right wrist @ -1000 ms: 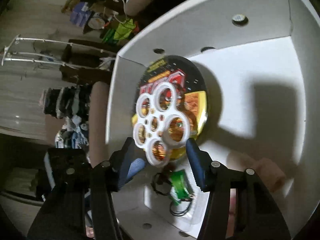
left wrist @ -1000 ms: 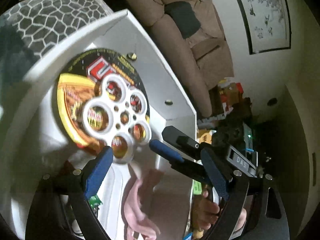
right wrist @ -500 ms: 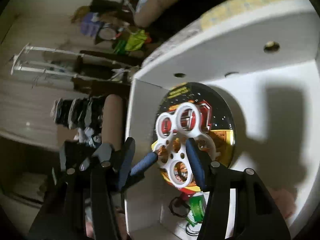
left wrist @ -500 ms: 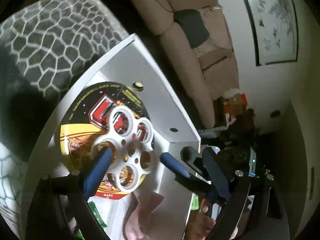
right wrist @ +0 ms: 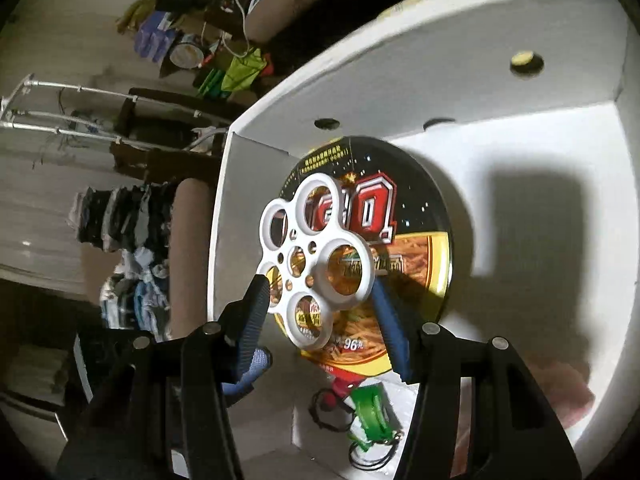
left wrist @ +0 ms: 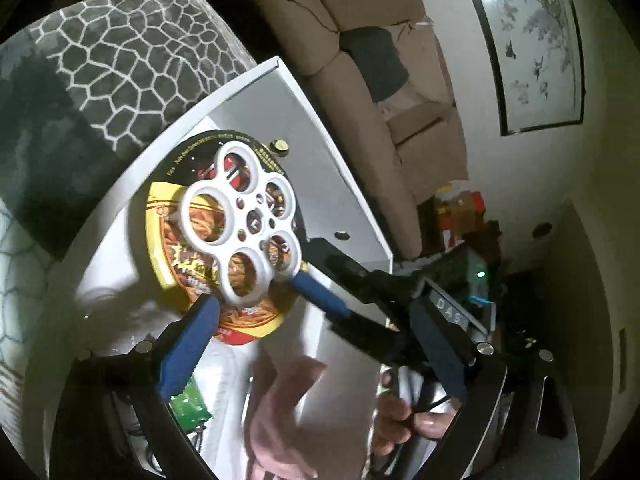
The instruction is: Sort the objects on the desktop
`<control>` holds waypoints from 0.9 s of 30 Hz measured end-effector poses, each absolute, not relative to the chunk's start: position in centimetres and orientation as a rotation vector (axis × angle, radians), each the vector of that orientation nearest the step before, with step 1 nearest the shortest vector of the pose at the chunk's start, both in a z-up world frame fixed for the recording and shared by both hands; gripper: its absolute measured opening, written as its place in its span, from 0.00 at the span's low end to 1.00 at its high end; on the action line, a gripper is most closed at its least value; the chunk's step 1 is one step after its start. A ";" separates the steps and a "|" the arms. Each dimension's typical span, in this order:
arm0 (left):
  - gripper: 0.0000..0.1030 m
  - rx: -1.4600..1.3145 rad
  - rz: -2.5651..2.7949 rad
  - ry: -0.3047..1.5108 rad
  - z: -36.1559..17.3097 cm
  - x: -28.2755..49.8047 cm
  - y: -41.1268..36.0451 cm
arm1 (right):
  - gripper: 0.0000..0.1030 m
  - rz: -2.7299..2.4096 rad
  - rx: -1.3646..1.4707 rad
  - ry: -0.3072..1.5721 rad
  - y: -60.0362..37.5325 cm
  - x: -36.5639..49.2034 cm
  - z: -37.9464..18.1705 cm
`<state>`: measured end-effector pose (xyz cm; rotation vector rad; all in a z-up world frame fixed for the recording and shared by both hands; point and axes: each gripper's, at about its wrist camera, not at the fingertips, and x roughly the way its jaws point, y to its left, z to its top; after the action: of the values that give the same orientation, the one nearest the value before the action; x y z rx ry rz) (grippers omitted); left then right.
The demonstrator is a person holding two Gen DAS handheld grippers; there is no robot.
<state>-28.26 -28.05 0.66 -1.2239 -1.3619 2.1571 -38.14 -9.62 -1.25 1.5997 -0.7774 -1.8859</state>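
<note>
Here the right tool [right wrist: 320, 304] is clenched on the white disc with round holes [right wrist: 316, 260], one finger on each edge, so the disc hangs upright over the open white box [right wrist: 540, 184]; probably held that way so it can be set down inside without knocking the walls; the disc sits right between the right tool's fingertips, slightly above them, in front of the round noodle-bowl lid [right wrist: 416, 248] that leans in the box behind it. The left tool [left wrist: 316, 320] has its jaws opening wide; in the left view its near finger [left wrist: 188, 340] is just below the disc [left wrist: 240, 224] and not pressing on it, the other finger well off to the side, so this tool is released and grips nothing; looks like a handover just done, right tool now carrying alone. Lower in the box lie a green item with dark cord [right wrist: 368, 412] and something pink [left wrist: 280, 412], blurred, cannot tell what; a hand [left wrist: 404, 420] grips the right tool's handle outside the box wall. Box seems to rest on a patterned grey cushion [left wrist: 132, 52], not a counter; sofa [left wrist: 360, 92] behind.
</note>
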 end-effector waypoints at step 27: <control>1.00 -1.368 2.660 -0.479 9.7 -11.0 -19.3 | 1.00 -2.410 1.346 0.204 -1.9 -14.5 14.0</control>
<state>-11.00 -19.33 9.69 -1.3683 -0.4791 2.6603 -14.47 -1.93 13.97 1.3459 0.2037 -2.4104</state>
